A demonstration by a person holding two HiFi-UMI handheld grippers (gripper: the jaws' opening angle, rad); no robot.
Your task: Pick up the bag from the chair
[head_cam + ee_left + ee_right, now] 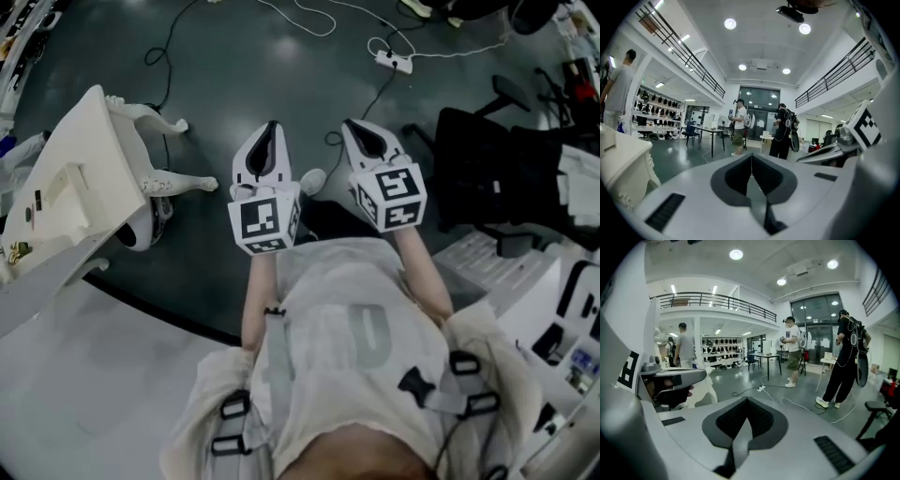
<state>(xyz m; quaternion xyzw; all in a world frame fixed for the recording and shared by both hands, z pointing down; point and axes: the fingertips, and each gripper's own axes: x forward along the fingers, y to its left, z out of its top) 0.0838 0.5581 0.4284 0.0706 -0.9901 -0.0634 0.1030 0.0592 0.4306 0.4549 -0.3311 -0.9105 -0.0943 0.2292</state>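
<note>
**Inspector:** The state of both tools is requested.

**Assessor:** The left gripper [272, 131] and the right gripper [354, 128] are held side by side in front of the body, above the dark floor [234, 56]. In the left gripper view the fingers [737, 177] are pressed together, with nothing between them. The same is found in the right gripper view: the fingers [761, 420] are closed on nothing.

**Inspector:** Where is the bag?

**Assessor:** No bag can be singled out with certainty. A black chair [473, 155] is noted to the right of the right gripper, well apart from it. A dark bulk [534, 183] on it may be the bag, but it cannot be told from the upholstery. A white piece of furniture [75, 178] with curved legs is recorded at the left.

**Inspector:** Which step is in hand?

**Assessor:** The approach is judged to be in hand. Nothing is gripped, and the task is judged barely begun.

**Inspector:** What does the next move call for?

**Assessor:** A turn toward the chair is called for. The fingers must be spread before contact, and a strap or handle found and pinched. The bag should then be lifted clear of the seat. The power strip [394, 62] and its cables on the floor should be avoided underfoot.
</note>
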